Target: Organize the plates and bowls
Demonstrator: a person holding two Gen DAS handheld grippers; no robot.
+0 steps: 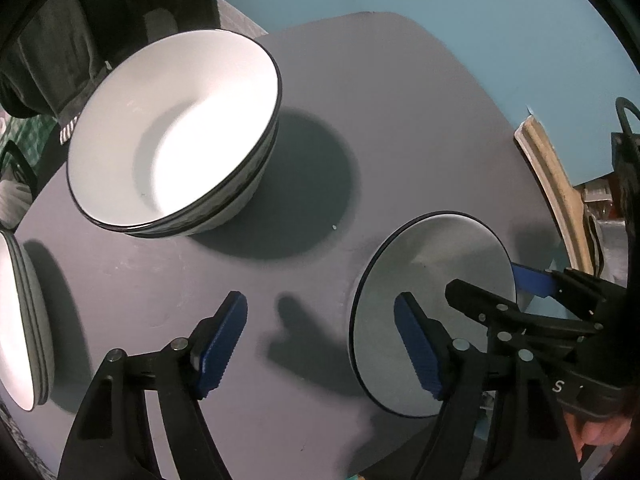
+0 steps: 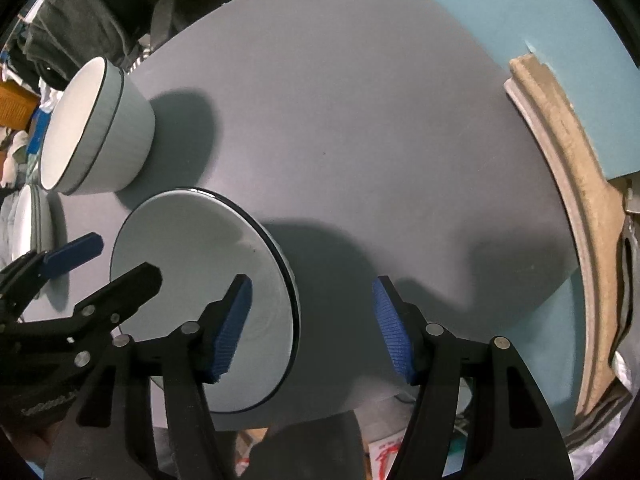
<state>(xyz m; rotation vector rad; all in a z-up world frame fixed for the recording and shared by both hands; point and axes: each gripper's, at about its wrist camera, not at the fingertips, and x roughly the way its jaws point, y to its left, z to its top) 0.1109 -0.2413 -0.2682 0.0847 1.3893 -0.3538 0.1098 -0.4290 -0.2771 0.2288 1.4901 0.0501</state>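
Both tongs point steeply down over the grey round desk (image 2: 360, 120), and the step in hand looks like the approach to the plate (image 2: 192, 280), a shallow white one with a dark rim that lies flat near the desk's front edge. The right tongs (image 2: 312, 328) stand spread with nothing pinched: in the right wrist view one blue pad hangs over the plate's inner face and the other over bare desk past its rim, so the rim lies between the pads. Whether either pad touches the plate I cannot tell. The left tongs (image 1: 320, 344) are also spread and empty; in the left wrist view one pad sits over bare desk and the other over the plate's near side, with their shadow on the desk between. The rest of the crockery is well apart from the plate: a stack of white bowls (image 1: 176, 132) with dark rims farther back on the desk, and a second stack of white dishes (image 1: 20, 320) at the desk's left edge, only partly in view. By my reading, the next move calls for the right tongs to sink until the rim sits squarely between the pads, then close firmly, since a flat glazed plate offers little to bite on and may slide. The plate would then want lifting level toward one of the stacks.
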